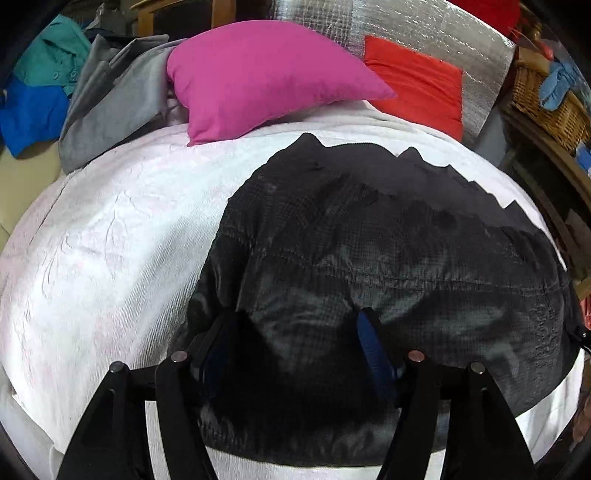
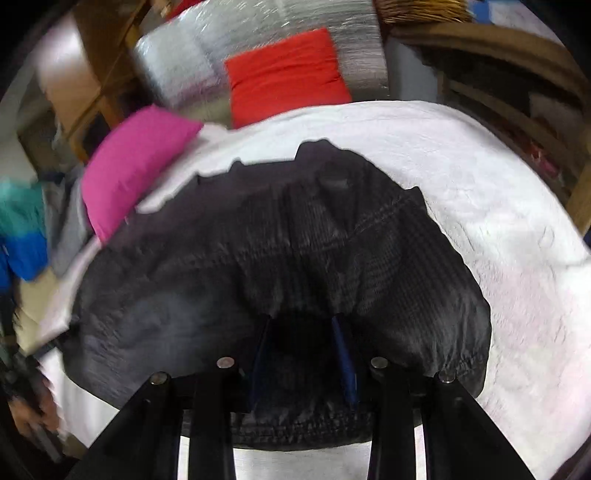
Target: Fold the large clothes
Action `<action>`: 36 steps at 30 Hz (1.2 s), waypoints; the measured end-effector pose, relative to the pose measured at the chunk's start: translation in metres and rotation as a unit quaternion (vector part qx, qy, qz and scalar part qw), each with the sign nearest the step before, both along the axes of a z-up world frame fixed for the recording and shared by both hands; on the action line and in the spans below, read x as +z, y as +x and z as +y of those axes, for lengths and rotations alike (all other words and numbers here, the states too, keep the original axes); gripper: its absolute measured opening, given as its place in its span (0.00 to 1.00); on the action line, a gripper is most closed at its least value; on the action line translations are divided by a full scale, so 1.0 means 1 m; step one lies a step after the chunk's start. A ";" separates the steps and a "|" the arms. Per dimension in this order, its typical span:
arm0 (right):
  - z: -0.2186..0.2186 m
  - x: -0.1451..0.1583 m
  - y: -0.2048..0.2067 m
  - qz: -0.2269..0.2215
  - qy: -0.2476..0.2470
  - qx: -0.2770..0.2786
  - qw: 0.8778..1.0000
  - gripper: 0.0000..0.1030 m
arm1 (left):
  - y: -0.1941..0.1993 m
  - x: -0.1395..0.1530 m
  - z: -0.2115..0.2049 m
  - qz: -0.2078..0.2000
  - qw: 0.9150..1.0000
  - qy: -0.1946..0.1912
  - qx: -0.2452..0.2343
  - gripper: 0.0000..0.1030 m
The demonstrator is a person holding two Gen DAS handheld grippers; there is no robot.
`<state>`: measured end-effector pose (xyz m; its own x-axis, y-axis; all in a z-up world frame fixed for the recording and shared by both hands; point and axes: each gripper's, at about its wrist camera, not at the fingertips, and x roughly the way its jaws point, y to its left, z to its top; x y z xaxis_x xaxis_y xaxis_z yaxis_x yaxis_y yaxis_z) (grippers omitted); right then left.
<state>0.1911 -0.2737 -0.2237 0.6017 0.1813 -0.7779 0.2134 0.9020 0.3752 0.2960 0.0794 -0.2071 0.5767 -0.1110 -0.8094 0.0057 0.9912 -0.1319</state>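
A large black quilted jacket (image 1: 369, 240) lies spread on a white bed cover (image 1: 110, 240), its jagged far edge towards the pillows. My left gripper (image 1: 295, 332) hovers over its near left part, open, with the blue pads wide apart and the fabric under the gap. In the right wrist view the same jacket (image 2: 295, 240) fills the middle, its cloth gathered into pleats right at my right gripper (image 2: 303, 339). That gripper's pads stand a narrow gap apart with dark fabric in the gap; this view is blurred.
A pink pillow (image 1: 258, 74) and a red cushion (image 1: 417, 81) lie at the head of the bed against a silver padded sheet (image 1: 424, 29). Grey (image 1: 110, 103), teal and blue clothes (image 1: 40, 81) are piled far left. A wicker basket (image 1: 546, 103) stands right. A hand (image 2: 33, 410) shows at the lower left.
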 end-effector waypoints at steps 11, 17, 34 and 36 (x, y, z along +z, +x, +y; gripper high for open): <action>-0.013 -0.014 -0.044 0.005 0.215 0.044 0.976 0.67 | -0.066 0.007 0.017 0.041 0.980 -0.189 -0.044 0.75; -0.024 -0.044 -0.060 0.037 0.301 -0.023 0.953 0.74 | -0.070 -0.028 0.030 0.115 0.960 -0.257 0.009 0.75; -0.005 -0.033 0.011 -0.016 0.190 -0.092 0.977 0.38 | 0.013 -0.024 0.024 0.042 0.970 -0.225 0.078 0.60; -0.003 -0.032 0.024 -0.023 0.179 -0.094 0.979 0.38 | 0.029 -0.027 0.024 0.046 0.970 -0.227 0.078 0.60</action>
<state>0.2156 -0.2766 -0.2556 0.6841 0.3193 -0.6558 0.3381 0.6579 0.6730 0.3254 0.1031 -0.2345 0.5433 -0.3851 -0.7460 -0.1714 0.8190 -0.5476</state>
